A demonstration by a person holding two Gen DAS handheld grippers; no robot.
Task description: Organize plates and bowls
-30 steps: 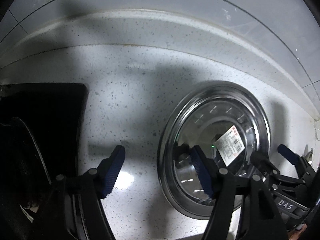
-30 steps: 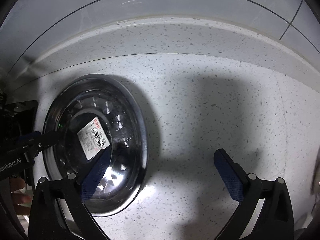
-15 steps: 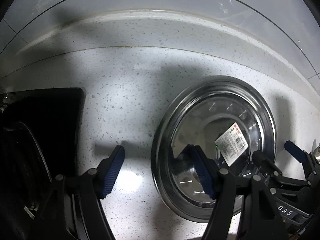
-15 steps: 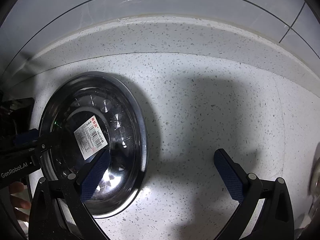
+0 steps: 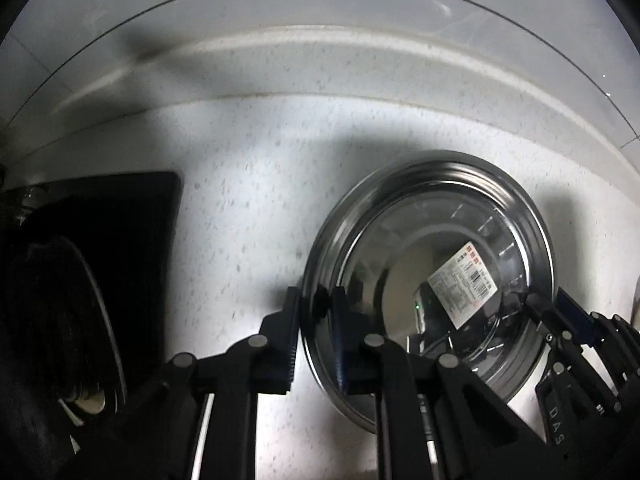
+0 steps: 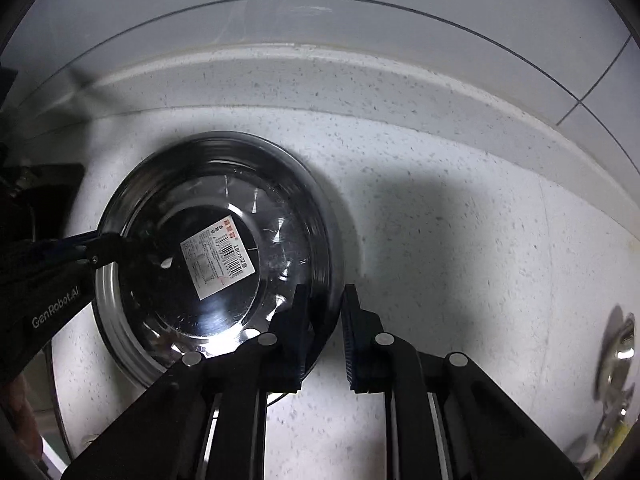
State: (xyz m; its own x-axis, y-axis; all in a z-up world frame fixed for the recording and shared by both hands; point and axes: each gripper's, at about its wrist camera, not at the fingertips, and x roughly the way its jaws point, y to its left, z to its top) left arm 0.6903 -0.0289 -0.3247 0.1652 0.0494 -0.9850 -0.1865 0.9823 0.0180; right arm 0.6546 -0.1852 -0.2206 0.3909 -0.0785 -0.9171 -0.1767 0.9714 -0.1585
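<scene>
A steel bowl [image 5: 480, 216] with a white barcode label [image 5: 462, 284] inside rests on the speckled white counter [image 5: 240, 200]. My left gripper [image 5: 316, 336] straddles the bowl's left rim, jaws closing, with both pads on the rim. In the right wrist view the same bowl [image 6: 224, 184] lies left of centre. My right gripper [image 6: 325, 332] is closing on its right rim, which is pinched between the pads. Each gripper also shows in the other's view: the right gripper [image 5: 560, 312] at the bowl's far rim, the left gripper [image 6: 96, 248] at the left rim.
A black mat [image 5: 120, 220] lies left of the bowl, with a dark round pan [image 5: 80, 320] over its near part. A raised counter ledge [image 6: 360, 76] and tiled wall run behind. A shiny metal item [image 6: 616, 356] sits at the far right. A hand [image 6: 20, 400] shows at bottom left.
Both grippers went from wide open to shut on opposite rims of the bowl. Both views drifted sideways, so the bowl now sits nearer the middle of each.
</scene>
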